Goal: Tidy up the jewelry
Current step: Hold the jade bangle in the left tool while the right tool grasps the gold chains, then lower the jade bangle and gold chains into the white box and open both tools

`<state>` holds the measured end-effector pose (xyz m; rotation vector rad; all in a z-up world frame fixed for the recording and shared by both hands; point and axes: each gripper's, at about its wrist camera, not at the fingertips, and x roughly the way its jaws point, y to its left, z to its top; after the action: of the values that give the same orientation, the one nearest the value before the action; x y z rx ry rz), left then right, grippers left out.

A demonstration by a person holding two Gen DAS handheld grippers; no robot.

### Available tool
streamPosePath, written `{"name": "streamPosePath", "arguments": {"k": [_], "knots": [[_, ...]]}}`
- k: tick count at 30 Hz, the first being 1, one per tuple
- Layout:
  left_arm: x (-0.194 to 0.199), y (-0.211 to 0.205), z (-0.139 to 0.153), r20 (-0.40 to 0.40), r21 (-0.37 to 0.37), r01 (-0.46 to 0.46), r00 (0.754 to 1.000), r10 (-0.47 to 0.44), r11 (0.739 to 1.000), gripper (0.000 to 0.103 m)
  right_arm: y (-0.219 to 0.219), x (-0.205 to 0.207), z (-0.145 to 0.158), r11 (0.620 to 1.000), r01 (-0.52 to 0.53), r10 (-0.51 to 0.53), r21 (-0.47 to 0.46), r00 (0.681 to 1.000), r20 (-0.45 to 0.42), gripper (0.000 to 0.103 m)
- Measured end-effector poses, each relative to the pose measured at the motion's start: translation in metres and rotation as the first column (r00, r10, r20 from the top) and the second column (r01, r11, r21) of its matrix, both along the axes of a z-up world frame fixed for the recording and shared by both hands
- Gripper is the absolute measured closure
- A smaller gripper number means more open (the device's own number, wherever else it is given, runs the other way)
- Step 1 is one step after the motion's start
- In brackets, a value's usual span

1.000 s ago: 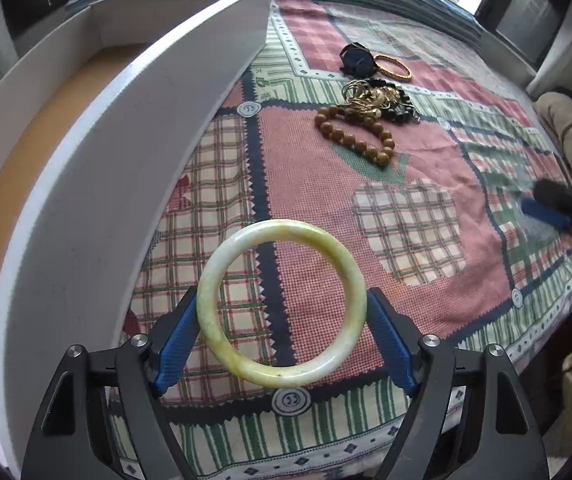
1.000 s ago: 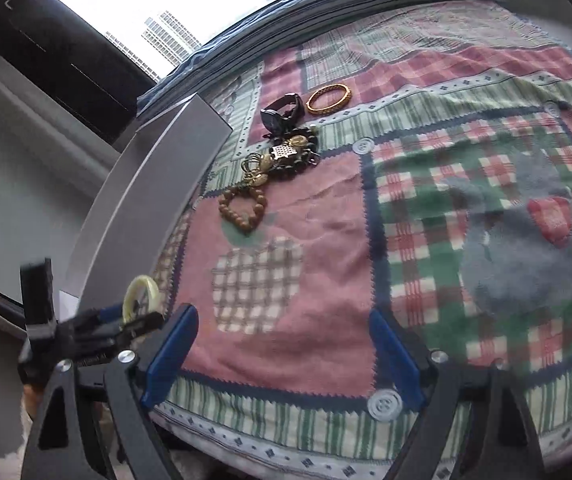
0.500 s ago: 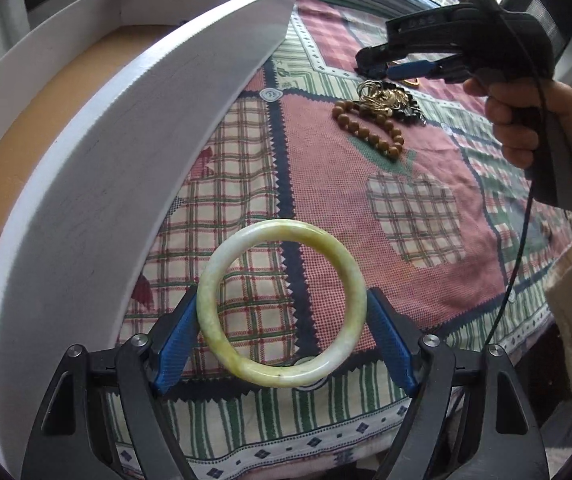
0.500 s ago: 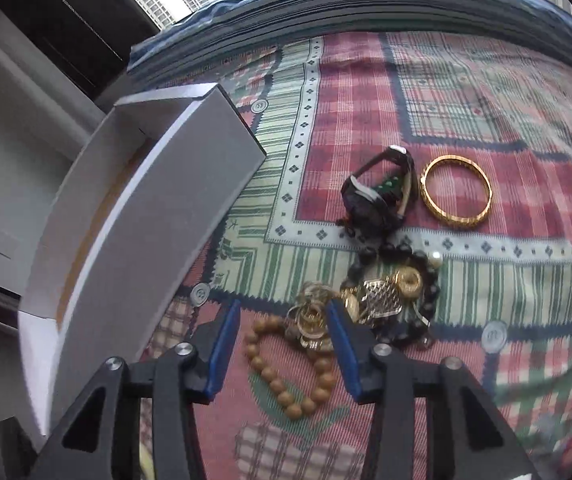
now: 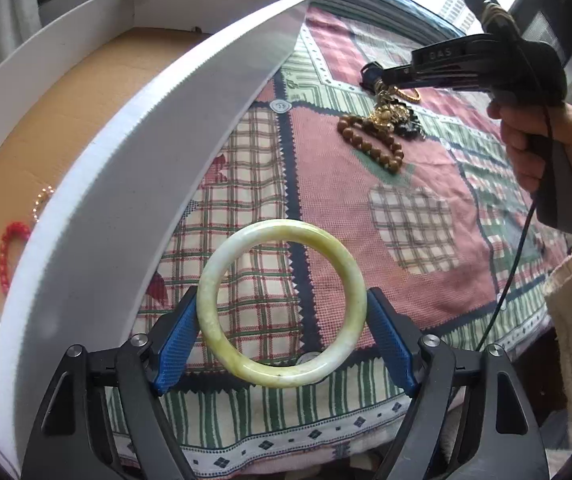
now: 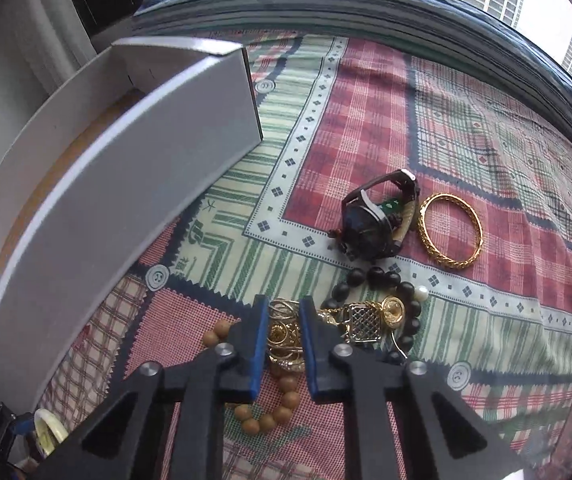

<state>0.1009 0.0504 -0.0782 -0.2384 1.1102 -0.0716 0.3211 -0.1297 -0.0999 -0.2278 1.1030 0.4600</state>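
Left gripper (image 5: 282, 344) is gripping the pale green-yellow jade bangle (image 5: 282, 304) wide across its sides, both blue pads pressing on the ring, which is facing the camera just beside the white box (image 5: 134, 184) wall and above the patchwork cloth (image 5: 366, 216). Inside the box, a red bead bracelet (image 5: 8, 252) and a small pale bead strand (image 5: 42, 200) are lying on the cardboard floor.

Right gripper (image 6: 284, 340) is pointing down over the jewelry pile, jaws closing to a narrow gap with gold rings (image 6: 284, 336) sitting between the blue pads; cannot tell if the pads are pressing yet. Brown wooden bead bracelet (image 6: 270, 412) is lying under and just behind the fingers. Black bead bracelet (image 6: 382, 280) with gold charms is touching the rings' right side. Beyond it, black watch (image 6: 370, 224) and gold bangle (image 6: 452, 230) are lying side by side, almost touching.
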Motion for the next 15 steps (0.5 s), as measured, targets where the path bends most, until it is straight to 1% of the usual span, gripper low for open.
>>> {"name": "streamPosePath", "arguments": {"k": [4, 7, 9, 12, 15], "knots": [[-0.005, 0.007, 0.024, 0.026, -0.046, -0.012, 1.0, 0.013, 0.999, 0.022, -0.007, -0.019, 0.043, 0.997, -0.013, 0.007, 0.079, 0.998, 0.064, 0.087], [-0.01, 0.019, 0.052, 0.057, -0.09, -0.021, 0.998, 0.026, 0.996, 0.022, -0.001, -0.03, 0.077, 0.989, -0.043, 0.029, 0.139, 0.994, 0.106, 0.087], [-0.014, 0.031, 0.074, 0.084, -0.104, -0.03, 0.996, 0.039, 0.994, 0.022, 0.007, -0.04, 0.103, 0.981, -0.079, 0.054, 0.175, 0.989, 0.14, 0.088], [-0.021, 0.053, 0.105, 0.125, -0.104, -0.059, 0.99, 0.071, 0.993, 0.022, 0.027, -0.06, 0.141, 0.963, -0.149, 0.108, 0.224, 0.976, 0.188, 0.088], [-0.026, 0.08, 0.127, 0.154, -0.081, -0.108, 0.981, 0.12, 0.991, 0.022, 0.056, -0.08, 0.173, 0.937, -0.236, 0.18, 0.258, 0.958, 0.221, 0.088]]}}
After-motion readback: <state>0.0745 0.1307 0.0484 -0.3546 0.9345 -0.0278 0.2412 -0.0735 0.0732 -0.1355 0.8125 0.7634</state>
